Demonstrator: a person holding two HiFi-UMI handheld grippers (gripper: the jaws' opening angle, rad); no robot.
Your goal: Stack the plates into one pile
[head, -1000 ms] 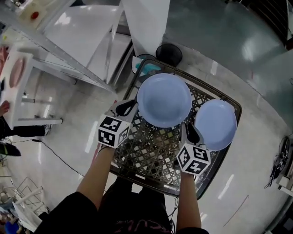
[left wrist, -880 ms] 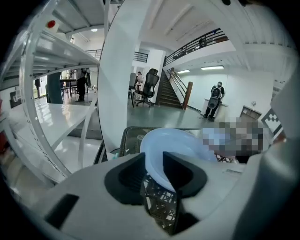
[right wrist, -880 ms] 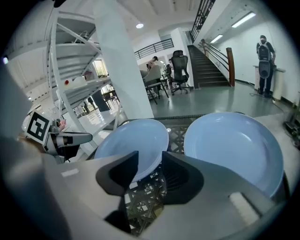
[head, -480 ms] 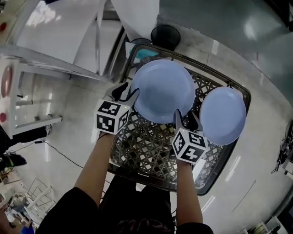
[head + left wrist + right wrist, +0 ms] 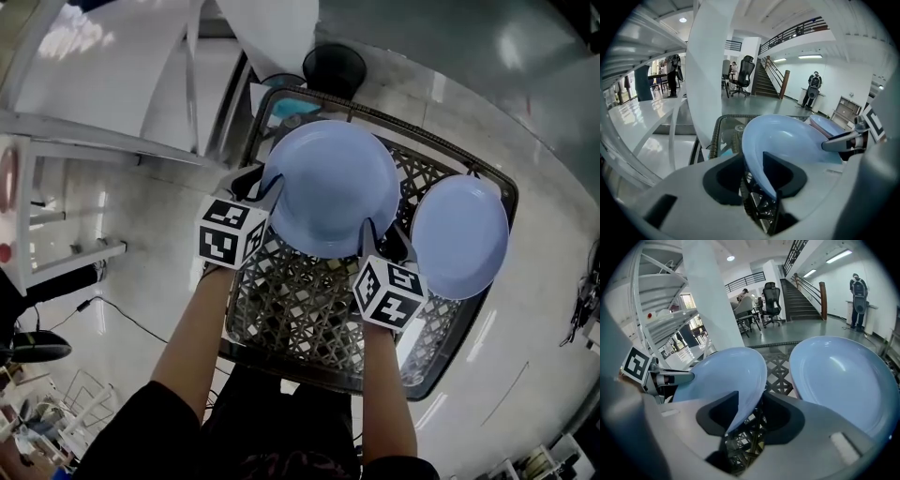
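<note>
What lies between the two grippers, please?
In the head view, the larger blue plate, its rim between jaws of the left gripper and right gripper, which have just been closing.

Reaches up from the bottom edge with bare left forearm (image 5: 192,337) and right forearm (image 5: 384,394). Holds left gripper (image 5: 255,185) left of centre, right gripper (image 5: 384,242) just right of centre, both tipped downward. Has just been narrowing both pairs of jaws; sets each loosely astride the blue plate (image 5: 328,178) at its rim, gap showing.
</note>
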